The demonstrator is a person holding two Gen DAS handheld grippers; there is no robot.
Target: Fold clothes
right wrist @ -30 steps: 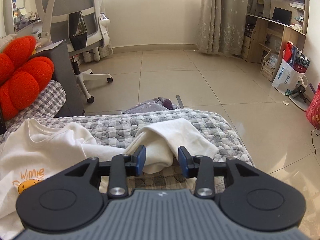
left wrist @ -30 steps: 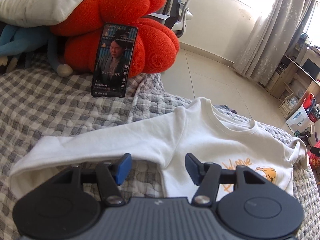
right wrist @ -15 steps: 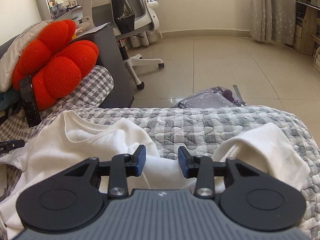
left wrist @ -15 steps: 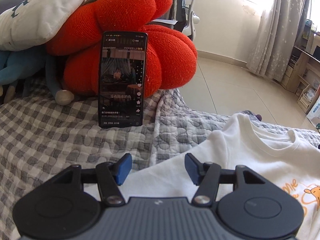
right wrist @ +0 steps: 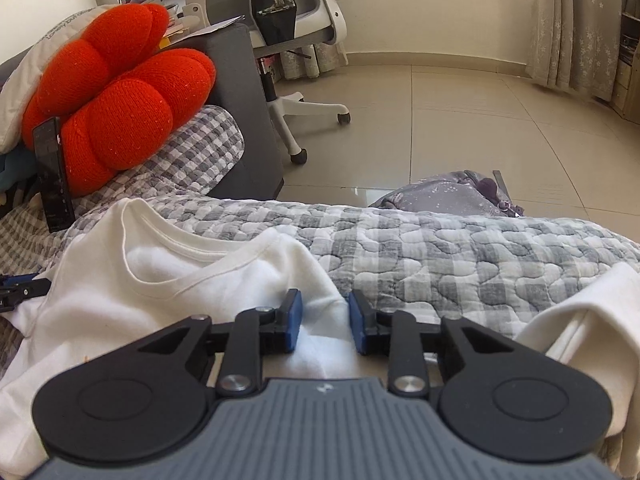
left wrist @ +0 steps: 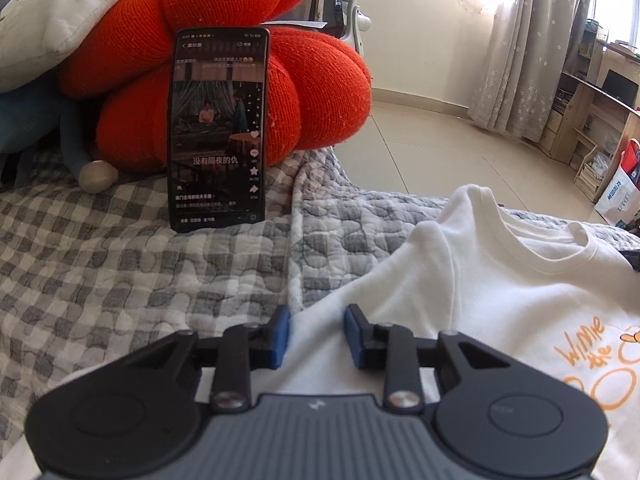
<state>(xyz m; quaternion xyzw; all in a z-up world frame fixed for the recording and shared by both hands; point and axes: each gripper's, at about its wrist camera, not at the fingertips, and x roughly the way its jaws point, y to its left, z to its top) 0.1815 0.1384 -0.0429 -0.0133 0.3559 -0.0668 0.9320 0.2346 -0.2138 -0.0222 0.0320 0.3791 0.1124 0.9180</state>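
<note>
A white sweatshirt (left wrist: pixel 500 300) with orange print lies front up on a grey checked quilt (left wrist: pixel 120 272). My left gripper (left wrist: pixel 316 334) sits low over its left shoulder, where the sleeve begins. Its jaws are closing, with white fabric in the gap between the blue pads. In the right wrist view the sweatshirt (right wrist: pixel 160 272) shows its collar. My right gripper (right wrist: pixel 324 326) is at the other shoulder, jaws closing around a raised ridge of fabric. That sleeve (right wrist: pixel 580 320) trails off to the right. The left gripper's tip (right wrist: pixel 20 290) peeks in at the left edge.
A phone (left wrist: pixel 218 128) with a lit screen leans on a red knitted cushion (left wrist: pixel 312 92) just behind the sweatshirt. Pillows and a blue plush toy lie further left. Beyond the quilt's edge (right wrist: pixel 460 248) are tiled floor, a purple-grey bundle (right wrist: pixel 452 196) and an office chair (right wrist: pixel 288 20).
Both grippers came down and in toward the sweatshirt's shoulders. The right one left the cuff end of the sleeve. Both pairs of jaws have narrowed around the fabric.
</note>
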